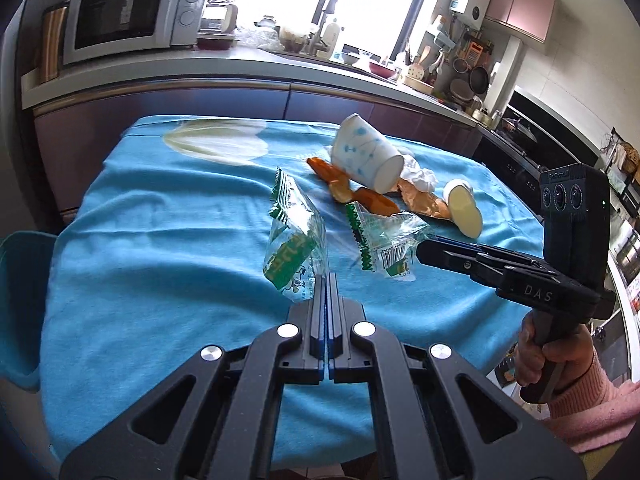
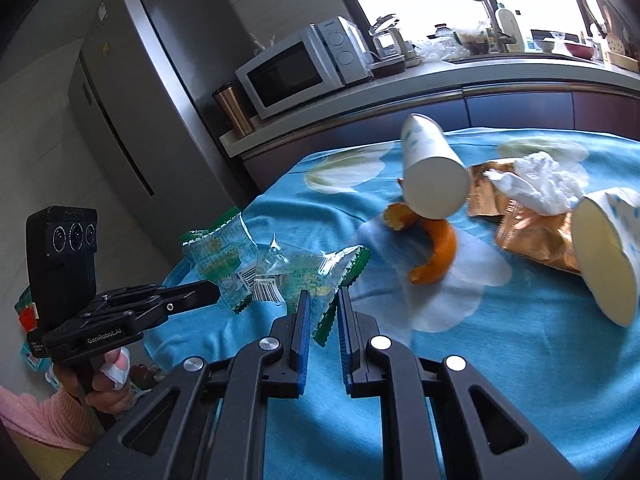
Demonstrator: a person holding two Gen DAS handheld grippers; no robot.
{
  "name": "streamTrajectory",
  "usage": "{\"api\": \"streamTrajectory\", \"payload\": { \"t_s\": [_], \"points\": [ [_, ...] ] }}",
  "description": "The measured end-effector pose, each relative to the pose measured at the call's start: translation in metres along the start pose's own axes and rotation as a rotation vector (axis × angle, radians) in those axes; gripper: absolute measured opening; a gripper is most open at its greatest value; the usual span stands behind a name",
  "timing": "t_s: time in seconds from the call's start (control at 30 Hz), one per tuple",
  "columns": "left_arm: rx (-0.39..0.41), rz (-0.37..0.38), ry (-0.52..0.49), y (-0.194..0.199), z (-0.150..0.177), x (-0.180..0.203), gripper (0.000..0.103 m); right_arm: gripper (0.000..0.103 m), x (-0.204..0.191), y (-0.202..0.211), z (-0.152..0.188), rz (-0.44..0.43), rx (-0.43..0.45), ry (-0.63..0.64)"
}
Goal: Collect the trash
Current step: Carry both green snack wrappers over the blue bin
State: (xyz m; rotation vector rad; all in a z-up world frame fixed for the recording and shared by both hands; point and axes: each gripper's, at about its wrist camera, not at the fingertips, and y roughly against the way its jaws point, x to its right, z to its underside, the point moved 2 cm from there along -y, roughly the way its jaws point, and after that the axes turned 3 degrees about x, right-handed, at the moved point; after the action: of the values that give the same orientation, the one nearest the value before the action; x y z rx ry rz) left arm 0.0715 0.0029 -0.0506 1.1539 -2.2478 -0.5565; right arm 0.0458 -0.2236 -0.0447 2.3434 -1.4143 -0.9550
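My left gripper (image 1: 326, 278) is shut on the lower edge of a clear green-printed snack wrapper (image 1: 296, 240), which stands up from its tips. To its right, my right gripper (image 1: 420, 250) pinches a second clear green wrapper (image 1: 384, 240), lifted off the blue cloth (image 1: 160, 240). In the right wrist view that wrapper (image 2: 304, 268) has its zigzag edge between the narrowly parted fingers of the right gripper (image 2: 322, 298). The left gripper (image 2: 214, 292) holds its wrapper (image 2: 218, 248) at the left. Beyond lie orange peel (image 2: 436, 256), a gold wrapper (image 2: 532, 236), a crumpled tissue (image 2: 536, 180) and two tipped paper cups (image 2: 432, 172) (image 2: 608, 252).
A kitchen counter with a microwave (image 1: 128, 16) runs behind the table, and a grey fridge (image 2: 140, 80) stands at the far left. A teal object (image 1: 20, 300) sits past the table's left edge. A hand in a pink sleeve (image 1: 552, 352) grips the right handle.
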Motion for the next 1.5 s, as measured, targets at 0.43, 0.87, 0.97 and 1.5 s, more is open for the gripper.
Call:
{"api": "streamTrajectory", "payload": {
  "t_s": [0.43,0.87,0.97,1.5],
  "points": [
    [0.099,-0.181,0.136,0.077,0.008,-0.092,0.001,0.012,-0.088,-0.070,-0.033,-0.176,-0.073,0.152],
    [0.134,-0.348,0.243,0.119,0.015,-0.179,0.001,0.012,-0.150,-0.125,-0.050,-0.276,-0.147,0.220],
    [0.129,-0.372,0.268,0.123,0.019,-0.197,0.001,0.012,-0.162,-0.138,-0.052,-0.285,-0.164,0.236],
    [0.080,-0.441,0.377,0.111,0.039,-0.256,0.001,0.012,-0.208,-0.209,-0.052,-0.265,-0.263,0.303]
  ]
}}
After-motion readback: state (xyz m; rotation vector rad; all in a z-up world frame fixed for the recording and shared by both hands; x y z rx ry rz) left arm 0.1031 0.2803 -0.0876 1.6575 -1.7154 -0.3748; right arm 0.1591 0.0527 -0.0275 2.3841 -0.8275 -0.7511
